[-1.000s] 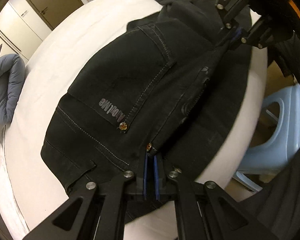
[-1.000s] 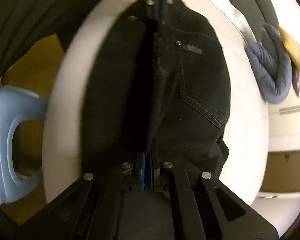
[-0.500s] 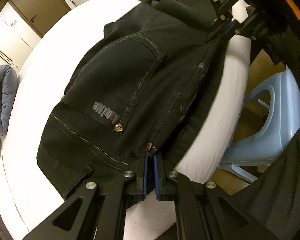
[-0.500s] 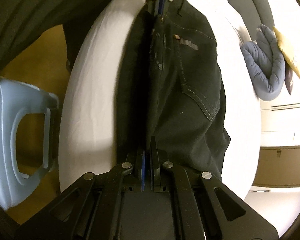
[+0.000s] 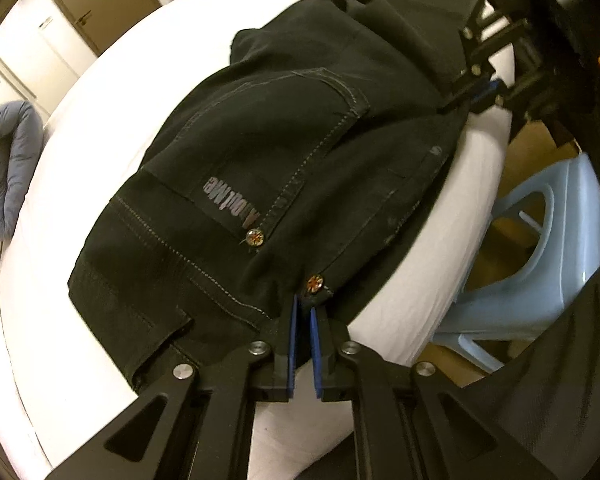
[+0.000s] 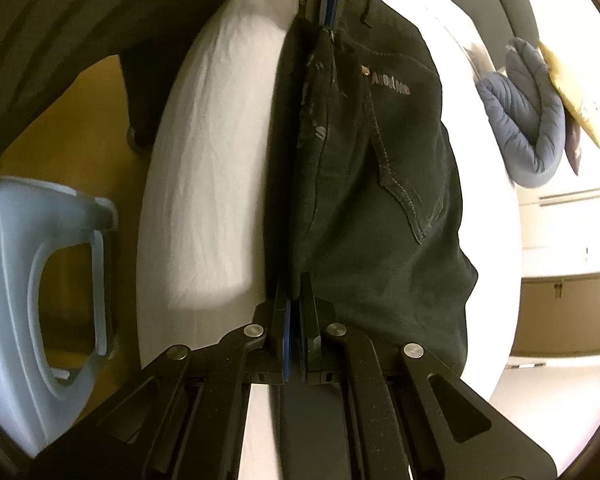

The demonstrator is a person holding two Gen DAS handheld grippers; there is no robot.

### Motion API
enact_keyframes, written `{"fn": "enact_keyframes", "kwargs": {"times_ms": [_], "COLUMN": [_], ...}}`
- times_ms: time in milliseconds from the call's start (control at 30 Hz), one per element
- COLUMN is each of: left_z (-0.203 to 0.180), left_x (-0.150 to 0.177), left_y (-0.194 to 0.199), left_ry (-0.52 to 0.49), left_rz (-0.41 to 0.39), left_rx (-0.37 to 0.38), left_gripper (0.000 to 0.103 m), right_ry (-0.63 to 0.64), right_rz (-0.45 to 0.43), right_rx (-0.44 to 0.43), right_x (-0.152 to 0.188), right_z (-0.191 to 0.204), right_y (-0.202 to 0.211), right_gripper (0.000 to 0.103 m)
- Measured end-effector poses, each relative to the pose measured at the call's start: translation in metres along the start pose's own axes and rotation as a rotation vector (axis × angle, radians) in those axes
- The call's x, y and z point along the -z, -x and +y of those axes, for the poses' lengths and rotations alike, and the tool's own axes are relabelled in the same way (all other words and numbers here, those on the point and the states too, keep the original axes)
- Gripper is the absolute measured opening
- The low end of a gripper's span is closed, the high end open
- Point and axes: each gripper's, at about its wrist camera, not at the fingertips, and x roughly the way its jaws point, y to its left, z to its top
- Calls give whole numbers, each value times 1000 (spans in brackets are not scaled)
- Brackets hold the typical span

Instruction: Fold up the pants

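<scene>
Pants (image 5: 260, 152), black denim, lie folded lengthwise on the white bed (image 5: 100, 80), with their long edge near the side where a pale blue stool (image 5: 540, 248) stands on the floor. A grey cushion (image 5: 8, 168) rests well apart at the far side.

I hold the left gripper (image 5: 304, 320) at the waistband corner, just below a copper rivet (image 5: 315, 282). Its jaws are opening: a gap shows between the blue pads (image 5: 293, 340), and the cloth sits at their tips without being visibly pinched. I hold the right gripper (image 6: 294, 316) at the other end of the same edge. Its jaws are clenched on the denim, which enters directly between the pads.

Handling notes, as I judge them:
- Weight: heavy for a garment. It will sag between two hold points unless I keep it taut.
- Stiffness: moderate. Seams, waistband and the back pocket (image 5: 284, 128) resist bending; the leg panels drape freely.
- Surface: coarse weave, not slippery. A pinch on doubled layers should hold.
- Fragility: none of concern. Rivets are hard, so I keep the pads off them.

Where to take hold: I grip the thick stitched edges, namely waistband corner and outer seam, catching all layers at once. For the next fold I would take the waistband end and the hem end.
</scene>
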Motion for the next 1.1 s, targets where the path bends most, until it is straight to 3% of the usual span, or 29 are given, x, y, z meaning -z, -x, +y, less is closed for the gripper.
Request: {"fn": "enact_keyframes", "kwargs": {"times_ms": [100, 167, 200, 367, 533, 633, 700, 800, 867, 900, 933, 1000, 1067, 1100], "left_z": [-3, 0, 2, 16, 12, 9, 4, 8, 7, 5, 5, 9, 16, 18], "left_x": [3, 2, 2, -20, -51, -64, -62, -62, -64, -68, -71, -80, -90, -94], "left_y": [16, 30, 40, 68, 39, -7, -33, -32, -24, -19, -12, -2, -3, -8], "left_ry": [-7, 30, 52, 187, 329, 430, 472, 542, 528, 525, 528, 561, 601, 617], "left_rz": [13, 7, -10, -118, -196, -133, -100, -119, -119, -132, -156, -212, -246, -250], "left_rx": [-20, -2, -4, 14, 49, 106, 84, 95, 71, 59, 57, 78, 103, 109], "left_gripper": [25, 52, 55, 57, 57, 57, 57, 57, 57, 57, 57, 57, 57, 57], "right_ry": [-81, -147, -172, -307, -597, -781, -902, -1137, -1349, -1412, -1501, -1672, -1856, -1901], "right_rz": [-6, -16, -23, -44, -104, -164, -207, -305, -375, -388, -402, -442, -551, -568], "right_rx": [4, 2, 5, -6, -101, -156, -210, -309, -361, -363, -355, -293, -219, -218], "right_x": [-1, -2, -2, -5, 8, 24, 39, 76, 120, 135, 159, 211, 273, 287], "right_z": [-6, -10, -11, -20, -47, -59, -67, -86, -112, -121, -136, -169, -205, -216], "right_y": [-3, -5, -6, -12, -11, -6, -1, 13, 21, 22, 22, 21, 14, 10], "right_gripper": [3, 3, 4, 5, 8, 12, 12, 12, 13, 22, 42, 70, 71, 71]}}
